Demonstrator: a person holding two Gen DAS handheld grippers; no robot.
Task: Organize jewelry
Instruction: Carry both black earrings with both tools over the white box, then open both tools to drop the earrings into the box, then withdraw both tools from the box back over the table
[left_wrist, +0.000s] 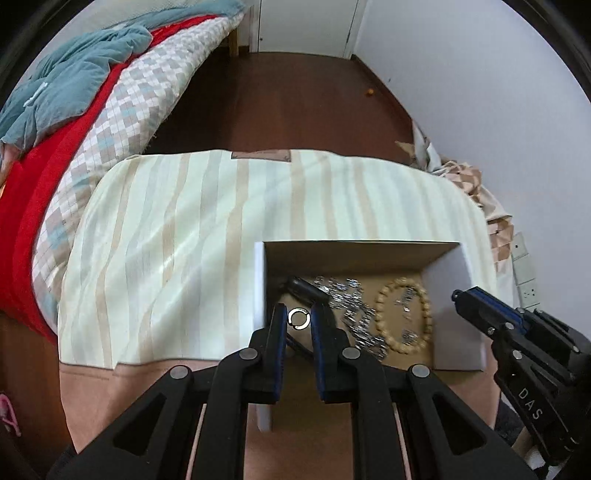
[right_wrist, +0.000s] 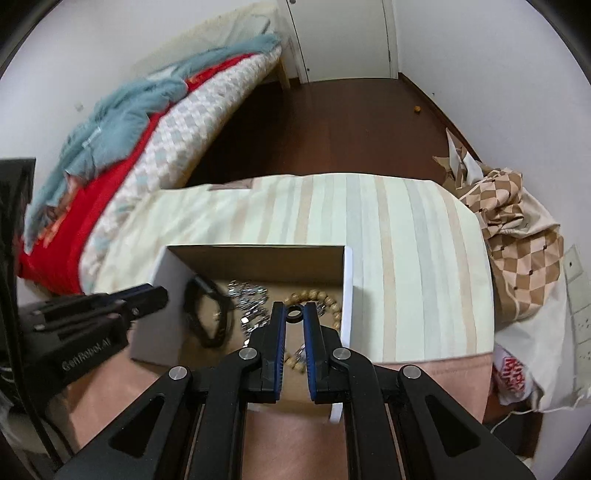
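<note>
Your left gripper (left_wrist: 299, 317) is pinching a small silver open ring (left_wrist: 298, 318) between its 2 blue-padded fingertips, holding it over the left part of the white cardboard box with a brown inside (left_wrist: 448, 314). Your right gripper (right_wrist: 294, 314) is pinching a small black ring (right_wrist: 294, 314) in the same way, over the right part of that box, close to its right wall.

The box sits on a pale cloth with cream and beige stripes (left_wrist: 177, 240), which covers a pinkish-brown surface (left_wrist: 155, 376). In the left wrist view, the box floor holds a tangle of shiny silver chain (left_wrist: 351, 306) in the middle, a loop of round tan wooden beads (left_wrist: 402, 314) to its right, and a black band (left_wrist: 306, 288) at the back left, partly behind your left fingers. In the right wrist view the black band shows as a looped strap on the left of the box floor, with the chain beside it and the beads partly hidden behind your right fingers.

Each gripper shows in the other's view beside the box: the right one at the right side of the left view, the left one at the left side of the right view.

Beyond the cloth lie a dark brown wooden floor (left_wrist: 295, 103) and a bed with a checked cover, a red blanket and a blue-grey blanket (left_wrist: 74, 74).
</note>
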